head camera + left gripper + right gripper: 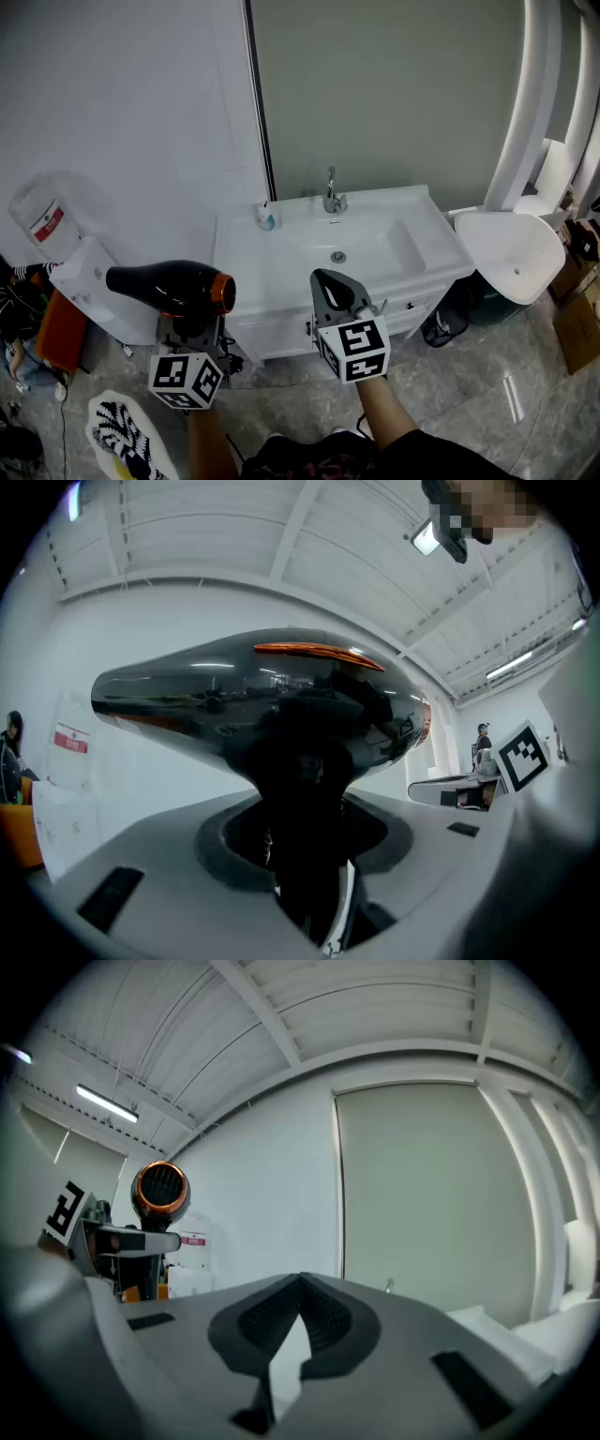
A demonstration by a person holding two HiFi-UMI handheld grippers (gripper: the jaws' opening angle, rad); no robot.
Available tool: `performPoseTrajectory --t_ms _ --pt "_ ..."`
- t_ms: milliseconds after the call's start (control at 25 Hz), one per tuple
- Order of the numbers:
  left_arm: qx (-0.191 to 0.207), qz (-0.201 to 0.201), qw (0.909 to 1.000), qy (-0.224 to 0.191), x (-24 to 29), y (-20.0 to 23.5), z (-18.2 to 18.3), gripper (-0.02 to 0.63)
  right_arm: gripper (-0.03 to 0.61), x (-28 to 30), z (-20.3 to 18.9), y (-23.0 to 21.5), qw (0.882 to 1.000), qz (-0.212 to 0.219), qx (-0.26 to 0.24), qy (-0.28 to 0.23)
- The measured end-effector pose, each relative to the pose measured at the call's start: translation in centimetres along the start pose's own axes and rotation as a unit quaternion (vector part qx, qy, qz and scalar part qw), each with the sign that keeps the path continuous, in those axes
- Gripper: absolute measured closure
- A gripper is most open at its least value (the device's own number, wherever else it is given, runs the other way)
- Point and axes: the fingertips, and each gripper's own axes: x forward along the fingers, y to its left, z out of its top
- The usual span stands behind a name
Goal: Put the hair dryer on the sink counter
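left fingers (159,864): closed on the black handle of the hair dryer (262,705); the handle stands upright between them.
left gripper (192,326): carries the dryer in the air, body lying level above the jaws, marker cube below.
hair dryer, position: low and left of the sink counter (248,272), in front of its left end, over the floor and clear of the counter top. glossy black body, tapered end to the left, orange-ringed end to the right, towards the other gripper. the right gripper view shows that round orange ring with a dark grille inside it.
right fingers (246,1321): tips pressed together, nothing between them; only a thin slit of light below the tips.
right gripper (330,281): held in front of the counter's middle, jaws pointing up at the basin, marker cube below, a forearm behind it.
sink counter: white, with a sunken basin (361,246), a chrome tap (332,197) at the back, and a small bottle (267,217) on the back left corner.
wall behind: a pale green panel (384,94).
left of counter: white water dispenser (94,281) topped by a clear bottle.
right of counter: white rounded seat (511,248), dark bin beside the cabinet.
floor (469,394): grey glossy tiles.
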Motion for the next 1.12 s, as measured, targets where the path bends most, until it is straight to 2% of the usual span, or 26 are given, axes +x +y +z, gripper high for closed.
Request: performPoseTrajectory --t_ms 320,680,1120 --pt "0.001 0.003 1.0000 0.004 -0.4 -0.3 -0.1 0.434 0.558 -0.4 -0.3 0.1 1.000 0.006 0.001 0.001" --pt "0.000 0.005 1.0000 0.008 -0.3 -0.4 -0.2 0.434 0.558 -0.9 -0.2 -1.3 1.000 -0.018 0.019 -0.012" --pt "-0.001 0.018 0.9997 0.016 0.4 -5.0 -1.1 0.434 0.557 -3.0 -1.9 -4.7 1.000 0.008 0.030 -0.003"
